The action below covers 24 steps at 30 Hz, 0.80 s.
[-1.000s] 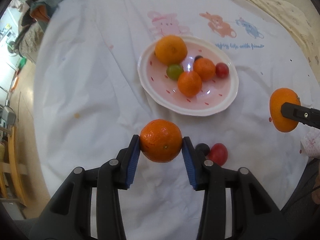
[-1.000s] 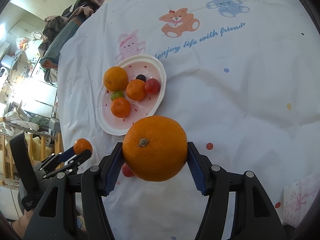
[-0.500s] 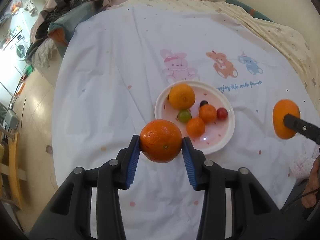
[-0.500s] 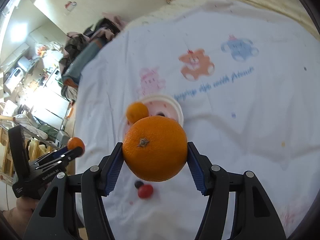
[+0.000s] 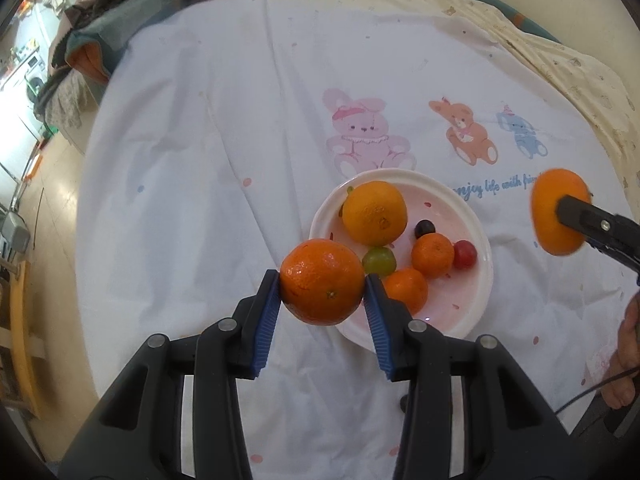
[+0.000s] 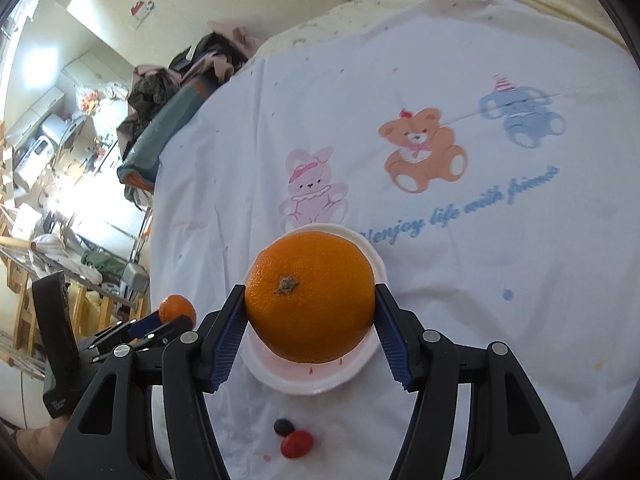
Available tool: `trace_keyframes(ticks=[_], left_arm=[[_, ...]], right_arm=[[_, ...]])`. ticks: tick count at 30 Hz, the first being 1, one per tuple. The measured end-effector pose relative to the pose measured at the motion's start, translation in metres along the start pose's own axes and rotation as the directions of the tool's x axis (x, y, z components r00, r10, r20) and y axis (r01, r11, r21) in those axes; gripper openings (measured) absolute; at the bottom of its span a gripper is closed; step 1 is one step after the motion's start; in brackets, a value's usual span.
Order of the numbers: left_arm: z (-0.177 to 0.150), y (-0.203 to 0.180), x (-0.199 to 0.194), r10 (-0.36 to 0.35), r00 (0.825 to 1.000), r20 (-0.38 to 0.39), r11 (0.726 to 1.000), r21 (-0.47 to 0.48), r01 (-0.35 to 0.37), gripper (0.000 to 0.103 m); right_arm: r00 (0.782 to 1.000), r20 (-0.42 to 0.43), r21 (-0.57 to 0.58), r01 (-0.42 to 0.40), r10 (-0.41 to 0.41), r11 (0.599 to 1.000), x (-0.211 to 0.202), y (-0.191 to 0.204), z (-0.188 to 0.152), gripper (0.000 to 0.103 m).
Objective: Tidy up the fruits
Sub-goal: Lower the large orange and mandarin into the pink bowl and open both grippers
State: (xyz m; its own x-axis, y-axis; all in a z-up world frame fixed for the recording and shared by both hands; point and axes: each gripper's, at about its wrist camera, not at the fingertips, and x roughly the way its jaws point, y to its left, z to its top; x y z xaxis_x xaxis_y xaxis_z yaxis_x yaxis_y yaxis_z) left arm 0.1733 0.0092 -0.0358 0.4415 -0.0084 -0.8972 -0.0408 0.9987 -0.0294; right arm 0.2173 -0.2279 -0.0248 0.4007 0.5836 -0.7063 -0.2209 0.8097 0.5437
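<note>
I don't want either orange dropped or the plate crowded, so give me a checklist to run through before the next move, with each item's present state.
1. Left gripper clamped on the small orange: ok, both pads press its sides.
2. Right gripper clamped on the large orange: ok, held at its widest part.
3. Free room on the plate: ok, its near right part is bare; six fruits sit in the rest.
4. The two grippers apart: ok, a clear gap in both views.
5. Loose red fruit and dark fruit off the plate: not ok, both lie on the cloth.
6. Height above the plate: cannot tell.
</note>
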Motion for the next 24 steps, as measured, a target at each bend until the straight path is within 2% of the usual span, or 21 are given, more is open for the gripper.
trace_keyframes(ticks=[5, 13, 16, 19, 24], left_arm=[[0.002, 0.001, 0.019, -0.018, 0.999, -0.043, 1.0, -0.02, 0.017, 0.038], [0.003, -0.009, 0.051, -0.041, 0.992, -0.117, 0.999, 0.01, 0.042, 0.038], [0.003, -0.013, 0.062, -0.038, 0.991, -0.132, 0.999, 0.029, 0.042, 0.038], [0.0, -0.015, 0.069, -0.03, 0.988, -0.151, 0.999, 0.037, 0.036, 0.038], [-0.002, -0.023, 0.076, -0.022, 0.988, -0.154, 0.998, 0.061, 0.032, 0.038]], right_arm=[[0.997, -0.074, -0.01, -0.005, 0.004, 1.0, 0.047, 0.0, 0.015, 0.064], [0.983, -0.179, -0.022, 0.034, -0.037, 0.999, 0.113, -0.005, 0.029, 0.064], [0.979, -0.203, -0.013, 0.03, -0.032, 0.999, 0.124, -0.007, 0.028, 0.064], [0.978, -0.199, -0.024, 0.058, -0.062, 0.998, 0.128, -0.008, 0.028, 0.064], [0.976, -0.217, 0.033, 0.03, -0.022, 0.999, 0.132, -0.02, 0.031, 0.065]])
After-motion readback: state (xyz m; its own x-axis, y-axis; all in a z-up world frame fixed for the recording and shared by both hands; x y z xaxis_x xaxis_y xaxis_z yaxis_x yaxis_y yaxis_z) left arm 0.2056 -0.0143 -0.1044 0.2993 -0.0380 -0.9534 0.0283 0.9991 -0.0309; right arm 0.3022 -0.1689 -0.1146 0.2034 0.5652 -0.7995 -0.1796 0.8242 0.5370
